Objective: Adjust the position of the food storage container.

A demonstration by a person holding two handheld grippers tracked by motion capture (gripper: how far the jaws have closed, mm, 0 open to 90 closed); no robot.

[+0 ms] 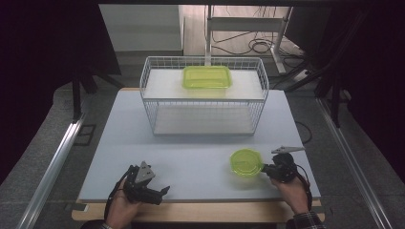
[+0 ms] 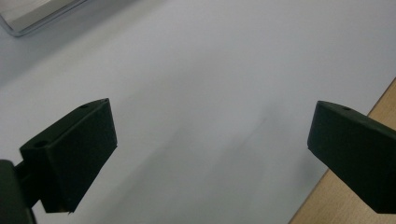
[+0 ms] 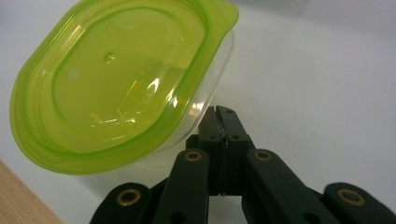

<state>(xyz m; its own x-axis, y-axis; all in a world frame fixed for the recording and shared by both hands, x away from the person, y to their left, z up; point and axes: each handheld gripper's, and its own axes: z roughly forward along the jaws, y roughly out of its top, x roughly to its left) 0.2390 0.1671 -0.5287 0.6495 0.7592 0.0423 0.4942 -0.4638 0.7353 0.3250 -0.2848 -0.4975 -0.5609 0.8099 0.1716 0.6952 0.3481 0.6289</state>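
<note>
A small round clear container with a lime-green lid (image 1: 246,162) (image 3: 116,84) sits on the white table (image 1: 191,152) at the front right. My right gripper (image 1: 264,168) (image 3: 219,112) is just right of it and shut. Its tips rest against the clear wall under the lid's rim, and I see nothing between the jaws. My left gripper (image 1: 165,191) (image 2: 212,126) is held low over the table's front left, near the wooden edge. It stands wide open with bare table between its fingers (image 2: 74,154).
A white wire basket (image 1: 143,90) stands at the back middle of the table, with a rectangular lime-green lidded container (image 1: 207,77) on its upper shelf. Dark frame posts and floor rails flank the table. Cables lie on the floor behind.
</note>
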